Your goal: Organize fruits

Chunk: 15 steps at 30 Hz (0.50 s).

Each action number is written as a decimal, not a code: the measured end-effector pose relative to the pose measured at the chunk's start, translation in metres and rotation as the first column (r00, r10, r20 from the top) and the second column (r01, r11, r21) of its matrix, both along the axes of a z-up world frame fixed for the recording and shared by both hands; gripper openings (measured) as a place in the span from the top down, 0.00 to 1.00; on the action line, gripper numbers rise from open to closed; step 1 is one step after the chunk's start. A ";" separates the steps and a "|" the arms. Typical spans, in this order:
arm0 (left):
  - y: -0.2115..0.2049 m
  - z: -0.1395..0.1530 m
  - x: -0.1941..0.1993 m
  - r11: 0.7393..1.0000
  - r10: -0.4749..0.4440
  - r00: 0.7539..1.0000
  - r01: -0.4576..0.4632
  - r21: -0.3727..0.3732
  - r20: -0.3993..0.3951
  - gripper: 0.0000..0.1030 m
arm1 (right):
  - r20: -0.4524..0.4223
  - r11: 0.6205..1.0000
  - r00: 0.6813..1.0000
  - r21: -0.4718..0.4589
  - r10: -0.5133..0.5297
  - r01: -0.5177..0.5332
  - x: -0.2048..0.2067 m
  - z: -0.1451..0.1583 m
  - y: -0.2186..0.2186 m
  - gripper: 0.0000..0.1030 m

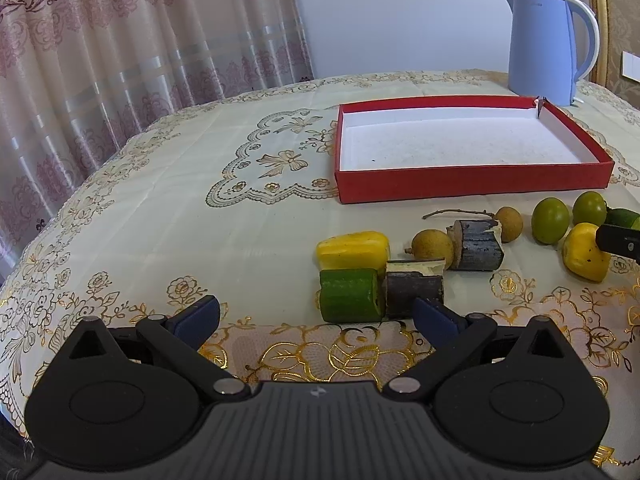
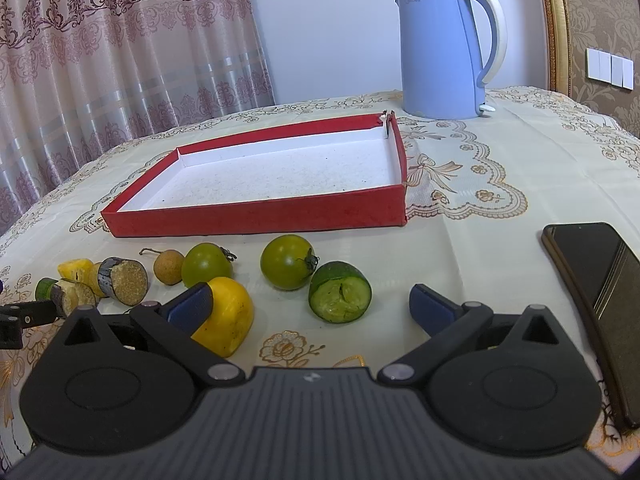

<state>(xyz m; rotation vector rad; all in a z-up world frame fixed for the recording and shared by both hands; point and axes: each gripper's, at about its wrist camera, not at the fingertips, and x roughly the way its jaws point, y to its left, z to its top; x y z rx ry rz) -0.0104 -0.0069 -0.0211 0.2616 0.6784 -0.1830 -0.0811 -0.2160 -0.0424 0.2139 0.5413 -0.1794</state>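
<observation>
A shallow red box (image 1: 472, 178) (image 2: 256, 216) with a white inside lies empty on the table. In front of it lie yellow pieces (image 1: 354, 250) (image 2: 228, 316), green cucumber pieces (image 1: 350, 296) (image 2: 340, 292), dark sugarcane pieces (image 1: 478, 246) (image 2: 124, 280), brown longans (image 1: 432, 244) (image 2: 169, 266) and two green tomatoes (image 1: 550, 220) (image 2: 287, 262). My left gripper (image 1: 316, 314) is open, just short of a cucumber piece and a cane piece (image 1: 414, 288). My right gripper (image 2: 310, 300) is open, its left finger against the yellow piece, the cut cucumber between the fingers ahead.
A blue kettle (image 1: 548, 44) (image 2: 444, 48) stands behind the box. A black phone (image 2: 600, 292) lies at the right. The table has a cream embroidered cloth (image 1: 200, 208); a curtain (image 1: 120, 40) hangs beyond its left edge.
</observation>
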 end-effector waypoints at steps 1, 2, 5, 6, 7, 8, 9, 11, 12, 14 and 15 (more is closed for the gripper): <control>0.000 0.000 0.000 1.000 0.000 1.000 0.000 0.000 0.000 0.00 | 0.000 1.000 1.000 0.000 0.000 0.000 0.000 0.000 0.000 0.00; 0.000 0.000 0.000 1.000 0.000 1.000 0.000 0.000 -0.001 0.00 | 0.000 1.000 1.000 -0.001 0.000 0.000 0.000 0.000 0.000 0.00; 0.000 0.000 0.000 1.000 -0.001 1.000 0.001 -0.001 0.000 0.00 | 0.001 1.000 1.000 -0.001 0.000 0.000 0.000 0.000 0.000 0.00; 0.000 0.000 0.000 1.000 0.000 1.000 0.000 -0.001 0.001 0.00 | 0.001 1.000 1.000 -0.001 0.000 0.000 0.000 0.000 0.000 0.00; 0.000 0.000 0.000 1.000 -0.001 1.000 0.001 -0.001 0.000 0.00 | 0.003 1.000 1.000 -0.004 -0.002 0.002 0.000 0.000 0.001 0.00; -0.001 0.000 0.000 1.000 -0.004 1.000 0.004 -0.001 0.001 0.00 | 0.005 1.000 1.000 -0.006 -0.002 0.002 -0.001 0.001 0.001 0.00; 0.000 -0.001 0.000 1.000 -0.007 1.000 0.007 0.000 0.004 0.00 | 0.007 1.000 1.000 -0.007 0.000 0.000 -0.001 0.001 0.001 0.00; 0.001 -0.003 -0.003 1.000 -0.019 1.000 0.019 -0.001 0.013 0.00 | 0.004 1.000 1.000 -0.019 0.003 -0.003 -0.001 0.002 0.003 0.00; 0.002 -0.005 -0.004 1.000 -0.025 0.999 0.025 -0.001 0.021 0.00 | 0.007 0.999 1.000 -0.035 0.005 -0.005 -0.001 0.002 0.005 0.00; 0.003 -0.008 -0.008 0.999 -0.032 0.998 0.032 0.006 0.051 0.00 | 0.012 0.998 1.000 -0.061 0.010 -0.009 -0.002 0.004 0.007 0.00; 0.004 -0.010 -0.010 0.999 -0.039 0.997 0.038 0.010 0.066 0.00 | 0.016 0.997 1.000 -0.076 0.015 -0.014 -0.002 0.005 0.008 0.00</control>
